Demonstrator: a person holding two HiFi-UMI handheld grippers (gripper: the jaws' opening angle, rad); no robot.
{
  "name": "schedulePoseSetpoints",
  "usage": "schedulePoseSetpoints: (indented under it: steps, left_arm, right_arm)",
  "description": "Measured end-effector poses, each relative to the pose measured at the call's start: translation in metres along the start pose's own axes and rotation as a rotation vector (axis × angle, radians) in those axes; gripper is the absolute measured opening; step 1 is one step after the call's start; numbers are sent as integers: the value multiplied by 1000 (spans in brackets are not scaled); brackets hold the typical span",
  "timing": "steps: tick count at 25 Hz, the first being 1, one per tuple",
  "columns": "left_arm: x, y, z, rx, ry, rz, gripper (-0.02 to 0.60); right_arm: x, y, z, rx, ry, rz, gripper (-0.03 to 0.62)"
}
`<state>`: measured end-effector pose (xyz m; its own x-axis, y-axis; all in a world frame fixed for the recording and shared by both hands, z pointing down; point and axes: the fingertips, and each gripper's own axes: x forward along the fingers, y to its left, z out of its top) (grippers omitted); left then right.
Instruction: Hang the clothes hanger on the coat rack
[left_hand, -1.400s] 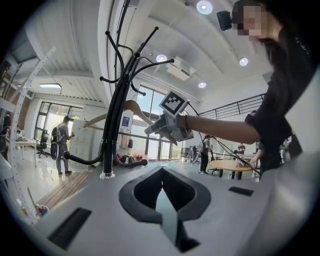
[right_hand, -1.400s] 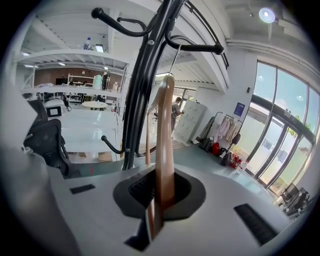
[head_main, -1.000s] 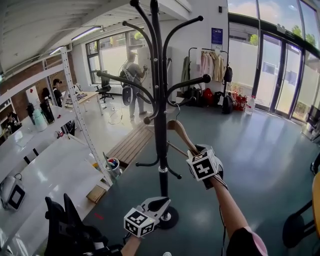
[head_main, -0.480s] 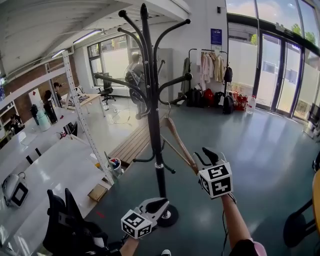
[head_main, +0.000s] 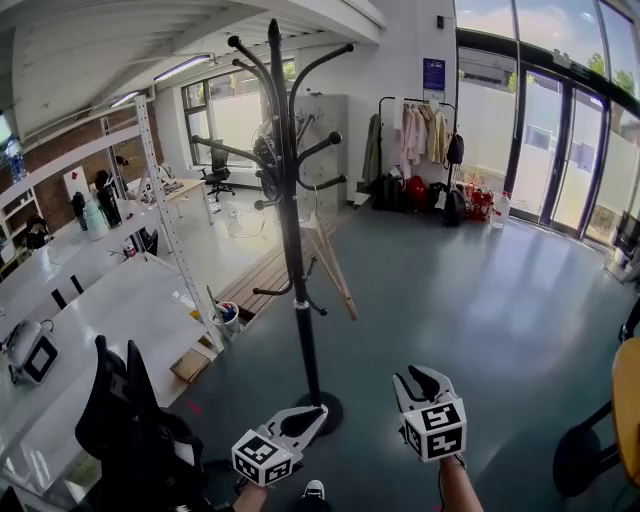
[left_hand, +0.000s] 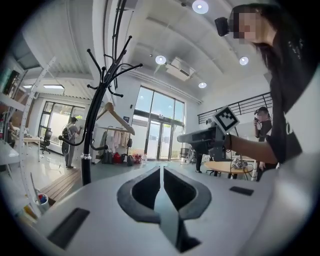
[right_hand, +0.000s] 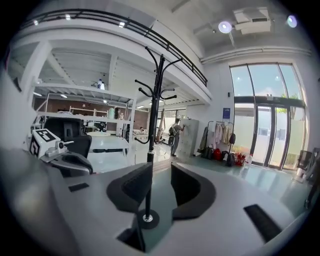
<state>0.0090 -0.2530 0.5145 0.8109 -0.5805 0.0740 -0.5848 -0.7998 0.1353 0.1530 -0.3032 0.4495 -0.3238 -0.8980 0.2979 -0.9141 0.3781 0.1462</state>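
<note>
A big room with a smooth grey-blue floor (head_main: 480, 300) has glass doors (head_main: 560, 150) on the right, a clothes rail (head_main: 415, 125) hung with garments at the back wall, and white shelving (head_main: 165, 240) along the left. A black coat rack (head_main: 297, 300) stands in the middle of the floor, its round base just beyond the two grippers. The wooden hanger (head_main: 337, 275) hangs by its hook from one of the rack's arms on the right side of the pole, tilted, with its lower end pointing down and to the right; no gripper touches it. The left gripper (head_main: 316, 411) is low in the head view, near the rack's base, and its own view shows its jaws closed to a thin slit with nothing in them. The right gripper (head_main: 417, 379) is beside it, well short of the rack, with its jaws wide apart and empty; the rack's pole shows far off through the gap. A black office chair (head_main: 130, 430) stands at the lower left, and a wooden platform (head_main: 262, 285) lies behind the rack.
</note>
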Motion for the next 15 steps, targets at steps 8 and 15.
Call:
schedulePoseSetpoints:
  steps: [8, 15]
  left_arm:
    - [-50, -108, -36, -71, 10, 56, 17]
    - [-95, -150, -47, -77, 44, 105, 17]
  right_arm:
    - [-98, 63, -90, 225, 50, 156, 120]
    - [-137, 127, -123, 304, 104, 279, 118]
